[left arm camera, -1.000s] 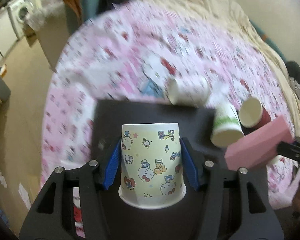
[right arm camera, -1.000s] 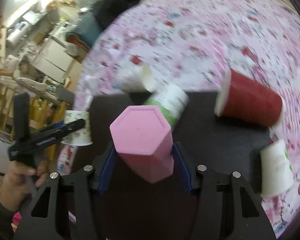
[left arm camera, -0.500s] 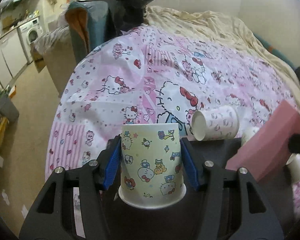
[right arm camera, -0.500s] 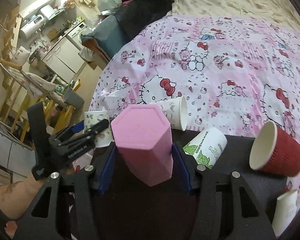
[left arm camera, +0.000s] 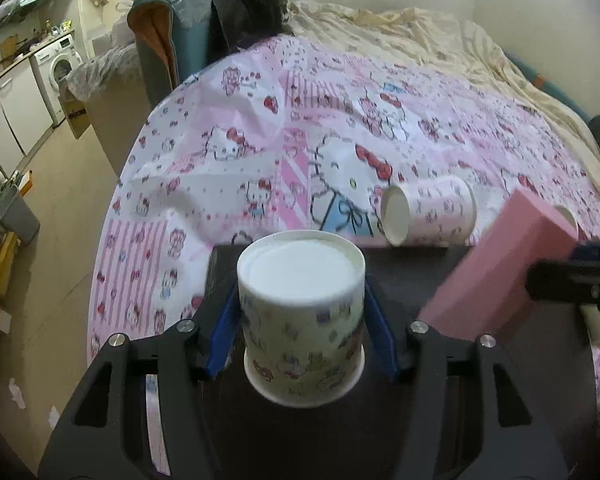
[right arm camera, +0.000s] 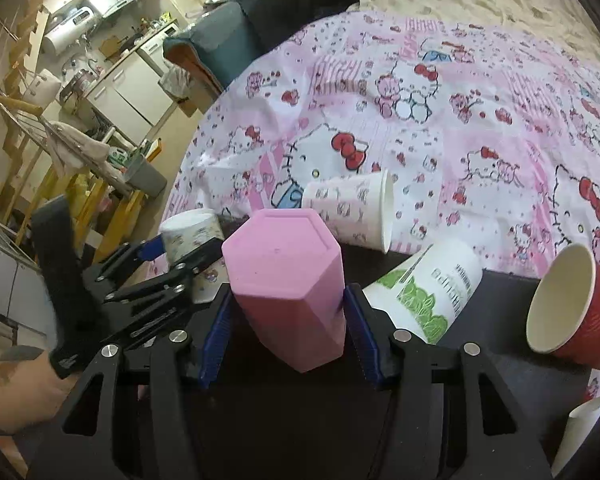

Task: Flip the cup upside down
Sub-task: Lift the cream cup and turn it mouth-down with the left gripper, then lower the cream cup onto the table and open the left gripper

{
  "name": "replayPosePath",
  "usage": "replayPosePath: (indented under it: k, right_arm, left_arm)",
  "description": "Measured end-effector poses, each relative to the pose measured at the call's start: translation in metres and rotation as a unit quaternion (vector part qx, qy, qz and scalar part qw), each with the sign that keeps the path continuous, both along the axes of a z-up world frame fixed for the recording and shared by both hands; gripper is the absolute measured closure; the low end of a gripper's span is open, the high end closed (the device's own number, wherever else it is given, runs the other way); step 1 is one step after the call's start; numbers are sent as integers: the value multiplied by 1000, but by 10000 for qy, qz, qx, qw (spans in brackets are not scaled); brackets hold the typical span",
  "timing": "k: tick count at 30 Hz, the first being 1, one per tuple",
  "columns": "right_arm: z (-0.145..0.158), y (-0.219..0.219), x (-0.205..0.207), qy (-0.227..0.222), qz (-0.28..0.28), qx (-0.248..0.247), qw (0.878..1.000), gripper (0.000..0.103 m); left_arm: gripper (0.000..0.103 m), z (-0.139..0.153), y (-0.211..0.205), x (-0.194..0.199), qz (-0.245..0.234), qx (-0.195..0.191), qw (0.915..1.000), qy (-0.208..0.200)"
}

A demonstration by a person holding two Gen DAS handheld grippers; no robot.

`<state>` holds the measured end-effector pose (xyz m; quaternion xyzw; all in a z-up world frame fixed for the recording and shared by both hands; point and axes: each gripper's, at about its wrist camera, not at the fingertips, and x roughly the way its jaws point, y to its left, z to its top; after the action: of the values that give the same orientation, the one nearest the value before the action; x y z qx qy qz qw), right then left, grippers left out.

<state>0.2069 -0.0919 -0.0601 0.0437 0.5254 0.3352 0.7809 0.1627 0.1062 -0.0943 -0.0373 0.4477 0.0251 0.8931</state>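
My left gripper (left arm camera: 302, 334) is shut on a cartoon-printed paper cup (left arm camera: 302, 320), held upside down with its white base toward the camera, above the black board (left arm camera: 400, 268). The same cup (right arm camera: 192, 236) and left gripper (right arm camera: 156, 272) show at the left of the right wrist view. My right gripper (right arm camera: 288, 320) is shut on a pink hexagonal cup (right arm camera: 286, 284), base up, above the board (right arm camera: 500, 320). That pink cup (left arm camera: 496, 272) shows at the right of the left wrist view.
On the Hello Kitty bedspread (right arm camera: 440, 92) lie a white patterned cup (right arm camera: 352, 208), a white and green cup (right arm camera: 428, 292), a red cup (right arm camera: 568, 308) and another white cup (right arm camera: 580, 432), all on their sides. The bed edge drops to the floor at left.
Both grippers have tilted forward, so the base of each held cup now faces the camera. The view has lifted from the board toward the bed. Both grips stayed shut.
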Motion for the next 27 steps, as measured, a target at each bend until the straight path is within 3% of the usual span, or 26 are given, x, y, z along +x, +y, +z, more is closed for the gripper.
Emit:
replayPosePath:
  k: [9,12,19,23,27]
  right_arm:
    - [0,5,-7,-182,32,8,9998,46]
    - [0,8,-10,-208,124,-51,9997,46]
    - [0,10,-23,-278,245,-134,9992,43]
    - [0,10,-27,-220,303,-139,9992,43]
    - [4,6,-29,-44,264,27,9996,35]
  left_arm:
    - [47,-10,-12,-8,-279,265,9992,97]
    - [47,-9,-9,-7,-341,67,9992,216]
    - [20,-7,-16,-15,-478,23,9976,501]
    - [19,1,-13,-25,-319,-97,9981,526]
    - [19,12,-3,-38,-1,-360,9975,600]
